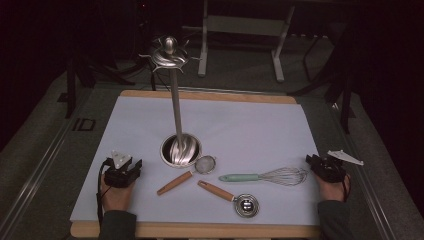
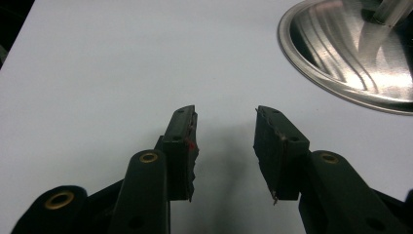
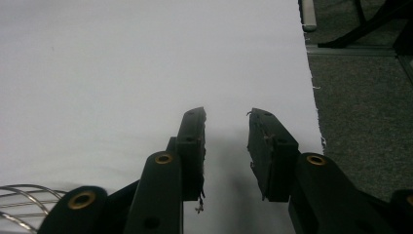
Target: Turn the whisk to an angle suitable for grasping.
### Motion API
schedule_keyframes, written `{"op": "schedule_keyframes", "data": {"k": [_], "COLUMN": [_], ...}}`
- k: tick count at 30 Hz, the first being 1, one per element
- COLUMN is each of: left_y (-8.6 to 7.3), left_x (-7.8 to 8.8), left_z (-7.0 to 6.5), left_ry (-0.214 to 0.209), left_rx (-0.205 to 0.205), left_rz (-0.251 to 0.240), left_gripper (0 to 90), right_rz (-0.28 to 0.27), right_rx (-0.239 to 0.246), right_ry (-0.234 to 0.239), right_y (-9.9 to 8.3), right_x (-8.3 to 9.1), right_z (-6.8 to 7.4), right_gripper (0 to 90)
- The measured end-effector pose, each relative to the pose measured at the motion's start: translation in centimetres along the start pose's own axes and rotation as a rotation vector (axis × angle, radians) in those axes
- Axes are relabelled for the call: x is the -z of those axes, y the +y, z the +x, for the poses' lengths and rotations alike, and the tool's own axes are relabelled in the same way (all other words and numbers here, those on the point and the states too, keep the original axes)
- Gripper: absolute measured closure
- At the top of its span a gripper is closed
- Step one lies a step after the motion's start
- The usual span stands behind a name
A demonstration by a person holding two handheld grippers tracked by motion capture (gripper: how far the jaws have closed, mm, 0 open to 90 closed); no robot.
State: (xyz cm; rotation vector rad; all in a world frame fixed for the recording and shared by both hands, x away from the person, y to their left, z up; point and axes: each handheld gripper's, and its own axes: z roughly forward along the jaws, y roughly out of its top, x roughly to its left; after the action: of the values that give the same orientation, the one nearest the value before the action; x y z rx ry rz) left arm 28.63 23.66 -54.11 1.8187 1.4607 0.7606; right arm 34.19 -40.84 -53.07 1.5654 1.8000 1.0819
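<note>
Nothing has been picked up at this point, and the work looks to be at its very start. The left gripper [image 1: 131, 168] rests on the white sheet [image 1: 250, 120] near the front left, its jaws parted with bare sheet between them, as the left gripper view shows [image 2: 224, 146]. The right gripper [image 1: 315, 162] sits at the front right edge of the sheet, and the right gripper view [image 3: 225, 146] shows its jaws also apart and empty. Between the two hands lie three utensils: a small strainer [image 1: 192, 172] with a wooden handle, a whisk [image 1: 265, 176] with a pale green handle just beside the right gripper, and a measuring cup [image 1: 235, 198] with a wooden handle nearest the front edge. Behind them stands a metal rack [image 1: 176, 100], a tall pole rising from a round shiny base [image 2: 350, 53] and crowned with a ring of hooks. None of the hooks can be seen to carry anything. Judging from this layout, the likely job is to hang the utensils on the rack, and all three are yet to go up. The whisk, whose wires edge into the right gripper view [image 3: 19, 204], seems the closest first pick for the right hand, and the strainer for the left.
</note>
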Motion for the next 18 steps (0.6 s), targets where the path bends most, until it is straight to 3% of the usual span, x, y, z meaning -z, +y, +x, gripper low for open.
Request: {"op": "schedule_keyframes", "data": {"k": [5,8,18], "left_y": [0.0,0.0,0.0], "left_x": [-0.1,-0.1,-0.1], "left_z": [-0.1,0.0,0.0], "left_ry": [-0.004,-0.008,-0.009], "left_rx": [-0.012,-0.008,-0.005], "left_rz": [0.006,0.008,0.014], "left_gripper": [60.3,60.3,60.0], "right_rz": [0.002,0.006,0.028], "right_rx": [0.024,0.033,0.197], "right_ry": [-0.001,0.022,0.106], "right_y": [0.2,0.4,2.4], "right_x": [0.5,1.0,2.4], "right_z": [0.3,0.6,3.2], "right_gripper": [68.0,67.1,62.6]}}
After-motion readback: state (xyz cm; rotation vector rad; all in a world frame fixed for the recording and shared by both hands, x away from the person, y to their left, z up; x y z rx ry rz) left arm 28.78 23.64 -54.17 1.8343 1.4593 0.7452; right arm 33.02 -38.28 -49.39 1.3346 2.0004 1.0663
